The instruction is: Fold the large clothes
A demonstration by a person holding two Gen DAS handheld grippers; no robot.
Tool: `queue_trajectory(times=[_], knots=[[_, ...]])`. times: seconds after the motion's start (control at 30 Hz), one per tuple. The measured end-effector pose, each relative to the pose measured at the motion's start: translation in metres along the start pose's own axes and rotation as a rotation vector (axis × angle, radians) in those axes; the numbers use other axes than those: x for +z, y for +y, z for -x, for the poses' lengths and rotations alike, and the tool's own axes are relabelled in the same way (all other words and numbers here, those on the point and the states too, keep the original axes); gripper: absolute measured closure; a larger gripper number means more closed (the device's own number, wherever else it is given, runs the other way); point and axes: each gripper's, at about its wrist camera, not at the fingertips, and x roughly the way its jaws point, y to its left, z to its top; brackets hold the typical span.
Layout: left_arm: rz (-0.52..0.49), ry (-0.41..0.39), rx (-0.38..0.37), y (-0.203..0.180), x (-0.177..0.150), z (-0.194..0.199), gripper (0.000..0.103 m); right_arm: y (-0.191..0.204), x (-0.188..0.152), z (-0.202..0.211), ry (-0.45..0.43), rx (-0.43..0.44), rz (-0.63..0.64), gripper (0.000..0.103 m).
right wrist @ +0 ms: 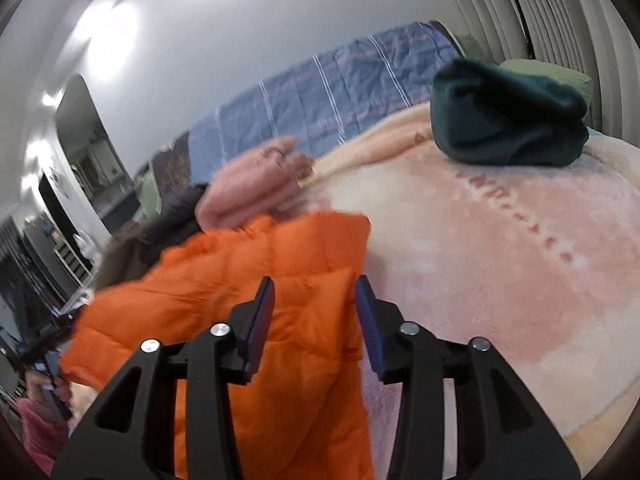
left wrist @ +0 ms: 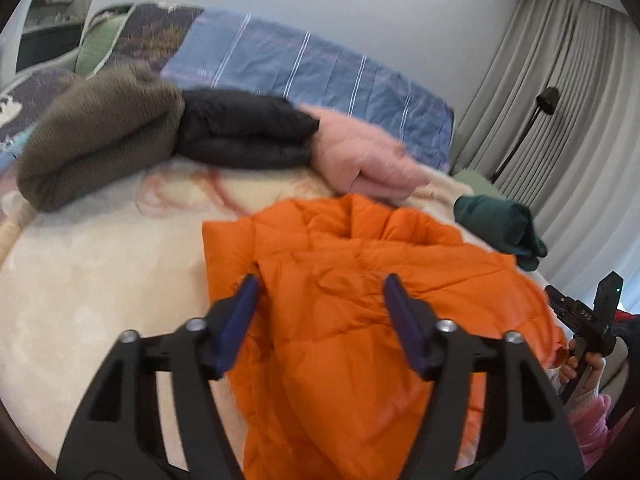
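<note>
An orange puffer jacket (left wrist: pixel 360 300) lies spread on the cream and pink blanket (left wrist: pixel 100 272) of a bed. My left gripper (left wrist: pixel 320 288) is open, its blue fingers apart just above the jacket near its left edge. In the right wrist view the jacket (right wrist: pixel 248 280) lies left of centre. My right gripper (right wrist: pixel 315 292) is open above the jacket's right edge and holds nothing. The right gripper's body also shows at the far right of the left wrist view (left wrist: pixel 580 316).
Folded clothes sit at the back of the bed: an olive sweater (left wrist: pixel 100 140), a black puffer (left wrist: pixel 244 132), a pink fleece (left wrist: pixel 360 152). A dark green folded garment (right wrist: pixel 508 116) lies at the right. A blue striped quilt (left wrist: pixel 312 68) lines the wall. Curtains (left wrist: pixel 568 100) hang at right.
</note>
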Motion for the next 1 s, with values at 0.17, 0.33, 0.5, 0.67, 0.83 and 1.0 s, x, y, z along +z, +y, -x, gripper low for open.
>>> queue_trajectory(times=[0.17, 0.33, 0.5, 0.67, 0.83, 1.0], knots=[[0.01, -0.005, -0.042, -0.005, -0.008, 0.033, 0.031, 0.009, -0.009, 0.034, 0.011, 0.026, 0.037, 0.059], [0.023, 0.061, -0.093, -0.003, -0.034, 0.054, 0.031, 0.02, -0.034, 0.05, 0.088, 0.043, 0.1, 0.053], [-0.001, 0.116, -0.164, -0.014, -0.055, 0.059, 0.031, 0.033, -0.056, 0.052, 0.185, 0.105, 0.177, 0.049], [-0.011, 0.17, -0.207, -0.029, -0.065, 0.043, 0.046, 0.043, -0.072, 0.04, 0.241, 0.159, 0.224, 0.049], [0.065, 0.201, -0.191, -0.024, -0.071, 0.027, 0.06, 0.046, -0.071, 0.034, 0.246, 0.201, 0.223, 0.049], [0.121, 0.146, -0.249, -0.021, -0.069, 0.034, 0.084, 0.056, -0.051, 0.033, 0.22, 0.197, 0.253, 0.049]])
